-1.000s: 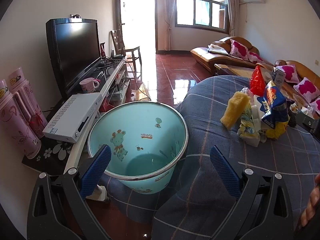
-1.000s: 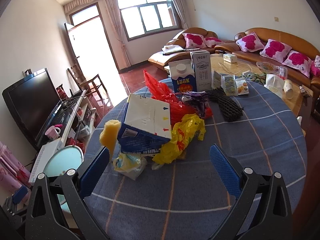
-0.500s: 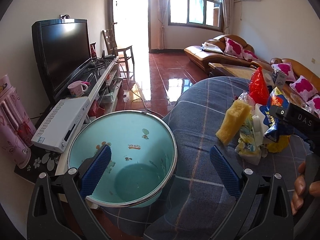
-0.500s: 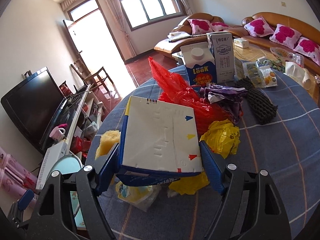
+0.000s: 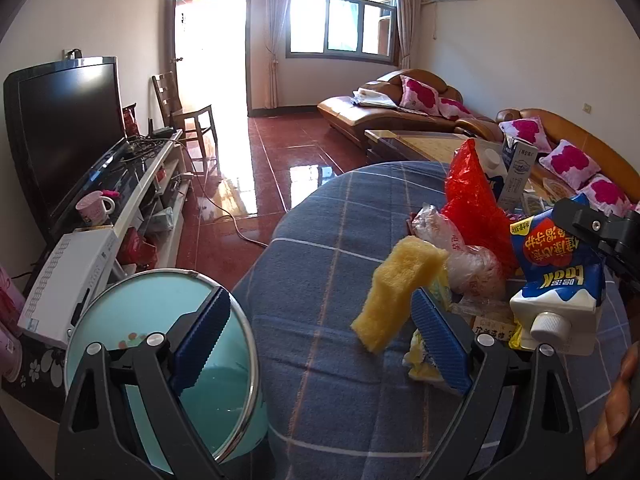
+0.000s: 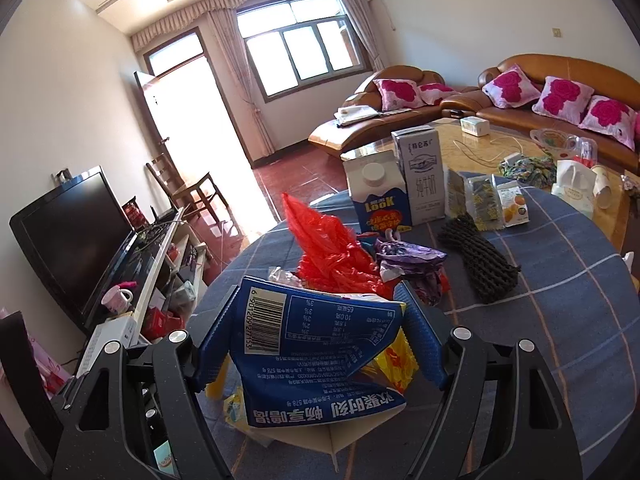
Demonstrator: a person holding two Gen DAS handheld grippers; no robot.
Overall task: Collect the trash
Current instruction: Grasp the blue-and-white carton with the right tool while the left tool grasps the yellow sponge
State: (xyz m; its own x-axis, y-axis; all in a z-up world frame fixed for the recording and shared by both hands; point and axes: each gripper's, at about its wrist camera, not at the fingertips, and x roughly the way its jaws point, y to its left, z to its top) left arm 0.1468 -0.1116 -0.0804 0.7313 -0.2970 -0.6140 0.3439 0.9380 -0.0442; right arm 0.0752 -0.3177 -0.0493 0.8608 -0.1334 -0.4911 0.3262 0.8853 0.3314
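Two grippers were in view. The right gripper [image 6: 320,336] was clamped on a crumpled blue milk carton [image 6: 316,352], lifted just above the trash pile on the checked tablecloth [image 6: 560,320]. The left gripper [image 5: 320,340] stood with its jaws apart and nothing between them, over the table edge, the teal bin [image 5: 160,340] below at its left. Beyond: a yellow sponge [image 5: 396,292], a red plastic bag [image 6: 332,256], then two upright cartons [image 6: 400,184].

The blue carton [image 6: 320,352] hides the yellow bag [image 6: 394,364] behind it.
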